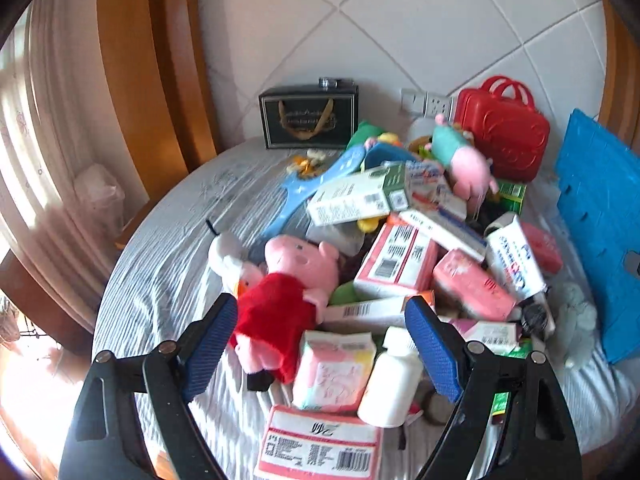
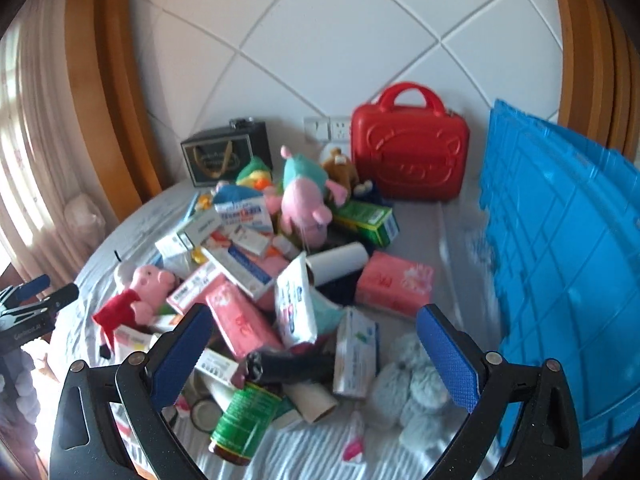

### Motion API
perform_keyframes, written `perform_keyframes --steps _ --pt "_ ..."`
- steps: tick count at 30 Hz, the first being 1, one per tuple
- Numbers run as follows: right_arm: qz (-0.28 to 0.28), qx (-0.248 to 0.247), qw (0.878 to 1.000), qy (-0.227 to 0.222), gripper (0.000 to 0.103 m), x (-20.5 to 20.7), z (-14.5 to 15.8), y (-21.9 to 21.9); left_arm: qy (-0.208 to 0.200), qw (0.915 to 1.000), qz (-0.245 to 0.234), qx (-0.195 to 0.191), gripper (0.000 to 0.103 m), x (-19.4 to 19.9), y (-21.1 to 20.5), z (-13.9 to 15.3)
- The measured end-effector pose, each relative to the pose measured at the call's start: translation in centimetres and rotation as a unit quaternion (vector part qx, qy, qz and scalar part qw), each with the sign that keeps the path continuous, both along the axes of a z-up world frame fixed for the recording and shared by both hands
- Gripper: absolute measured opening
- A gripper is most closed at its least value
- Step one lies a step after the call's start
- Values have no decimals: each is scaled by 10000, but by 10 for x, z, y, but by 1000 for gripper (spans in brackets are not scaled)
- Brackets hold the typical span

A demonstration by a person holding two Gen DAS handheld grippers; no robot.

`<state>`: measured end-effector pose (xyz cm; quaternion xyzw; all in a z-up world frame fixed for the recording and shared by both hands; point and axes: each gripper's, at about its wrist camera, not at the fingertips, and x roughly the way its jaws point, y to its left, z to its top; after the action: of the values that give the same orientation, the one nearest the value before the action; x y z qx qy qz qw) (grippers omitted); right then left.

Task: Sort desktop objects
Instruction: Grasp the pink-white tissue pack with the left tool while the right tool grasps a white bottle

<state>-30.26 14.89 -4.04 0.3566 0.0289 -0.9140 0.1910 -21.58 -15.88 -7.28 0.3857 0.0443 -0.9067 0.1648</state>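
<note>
A heap of medicine boxes (image 1: 396, 260), tissue packs and plush toys lies on a grey striped sheet (image 1: 168, 264). My left gripper (image 1: 322, 336) is open just above the heap's near edge. A pig plush in a red dress (image 1: 288, 292), a pink tissue pack (image 1: 332, 368) and a white bottle (image 1: 392, 380) show between its blue pads, untouched. My right gripper (image 2: 316, 344) is open too, over a pink pack (image 2: 240, 324), a black object (image 2: 292, 368) and a green-labelled bottle (image 2: 244, 420). A grey plush (image 2: 416, 392) lies by its right finger. The left gripper (image 2: 54, 288) shows at the left edge.
A blue plastic crate (image 2: 560, 260) stands on the right of the heap. A red toy case (image 2: 408, 156) and a black gift box (image 2: 224, 156) stand at the back against the padded white wall. Wooden frame and curtain are on the left.
</note>
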Motion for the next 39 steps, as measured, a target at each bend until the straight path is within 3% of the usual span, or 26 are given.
perform_keyframes --steps 4,9,18,22,24,28,33,36,39 --pt "-76 222 9984 -521 103 0 -36 -6 -418 9983 180 365 86 18 -11 -39" --pt "396 382 9951 -826 103 1 -61 -20 -778 9930 585 675 86 38 -4 -70" --pt "1451 362 9832 -1049 103 17 -91 -65 -1301 9867 648 735 86 67 34 -119" --pt "1781 322 9772 -1108 103 33 -95 -93 -1515 9837 663 706 87 80 26 -139" --pt "1915 408 9743 -1110 103 42 -97 -108 -1496 9833 785 674 88 91 10 -139" --pt "2025 509 9710 -1163 103 56 -105 -133 -1600 9798 1191 164 88 112 -37 -137" --pt "1820 462 9725 -1379 103 67 -119 -162 -1722 9740 1468 83 88 121 -106 -133" --pt "1642 469 9729 -1557 102 76 -128 -182 -1404 9810 1229 536 88 127 -123 -109" --pt "1427 403 9734 -1745 86 84 -134 -197 -1050 9873 835 856 88 118 -124 -84"
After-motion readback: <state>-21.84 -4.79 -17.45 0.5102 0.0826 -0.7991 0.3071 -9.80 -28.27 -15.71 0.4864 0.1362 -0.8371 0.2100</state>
